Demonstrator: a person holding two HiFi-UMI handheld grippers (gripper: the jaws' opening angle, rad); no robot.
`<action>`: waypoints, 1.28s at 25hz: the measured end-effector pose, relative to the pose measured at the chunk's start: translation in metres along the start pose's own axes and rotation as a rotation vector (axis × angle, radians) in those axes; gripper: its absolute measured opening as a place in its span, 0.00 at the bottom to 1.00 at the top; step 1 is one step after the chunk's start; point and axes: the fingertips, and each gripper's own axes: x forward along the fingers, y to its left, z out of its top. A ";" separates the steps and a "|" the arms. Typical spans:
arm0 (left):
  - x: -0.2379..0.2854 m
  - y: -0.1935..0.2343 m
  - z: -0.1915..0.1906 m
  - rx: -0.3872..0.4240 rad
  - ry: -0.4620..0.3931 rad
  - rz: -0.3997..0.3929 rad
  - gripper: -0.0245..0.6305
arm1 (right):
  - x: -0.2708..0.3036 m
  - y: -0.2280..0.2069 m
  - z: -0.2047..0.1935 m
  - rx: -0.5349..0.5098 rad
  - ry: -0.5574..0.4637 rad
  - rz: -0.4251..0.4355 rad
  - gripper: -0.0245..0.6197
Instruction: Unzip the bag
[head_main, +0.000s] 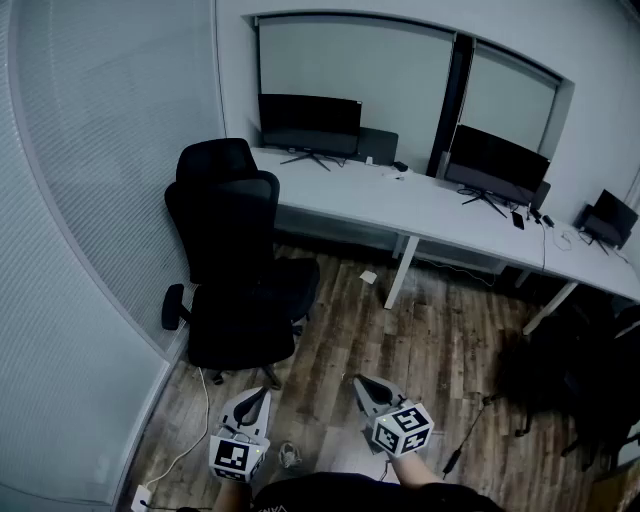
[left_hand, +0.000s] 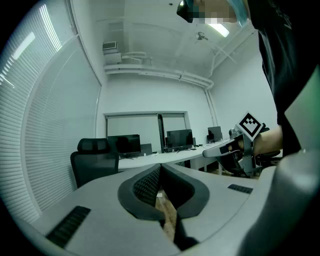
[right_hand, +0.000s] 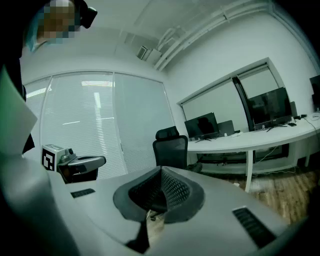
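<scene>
**Both grippers shut and empty, well short of the bag**

In the head view the left gripper (head_main: 262, 394) sits at the lower middle of the frame and the right gripper (head_main: 358, 381) just to its right. Both are held over the wooden floor (head_main: 430, 340). Each gripper's own view shows its jaws pressed together at the tips with nothing between them: the left gripper (left_hand: 160, 165) looks toward the bench, the right gripper (right_hand: 161, 169) toward the chair.

What looks like the bag (head_main: 575, 375) is a dark, bulky heap at the right edge of the head view, on the floor below the bench's far end. It is too dim to make out a zip. It lies well apart from both grippers.

A black office chair (head_main: 235, 270) stands left of centre, in front of a long white bench (head_main: 400, 200). Two monitors (head_main: 310, 122) (head_main: 497, 160) stand on the bench. Blinds (head_main: 100, 150) fill the left of the frame.
</scene>
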 end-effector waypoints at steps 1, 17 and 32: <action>0.002 0.003 0.000 0.005 -0.003 0.005 0.07 | 0.003 -0.001 0.000 -0.002 0.001 -0.003 0.10; 0.050 0.055 -0.020 -0.034 0.010 -0.112 0.09 | 0.082 -0.003 0.011 0.032 -0.043 -0.018 0.11; 0.089 0.129 -0.047 -0.013 0.038 -0.253 0.29 | 0.159 -0.006 0.007 0.079 -0.050 -0.146 0.27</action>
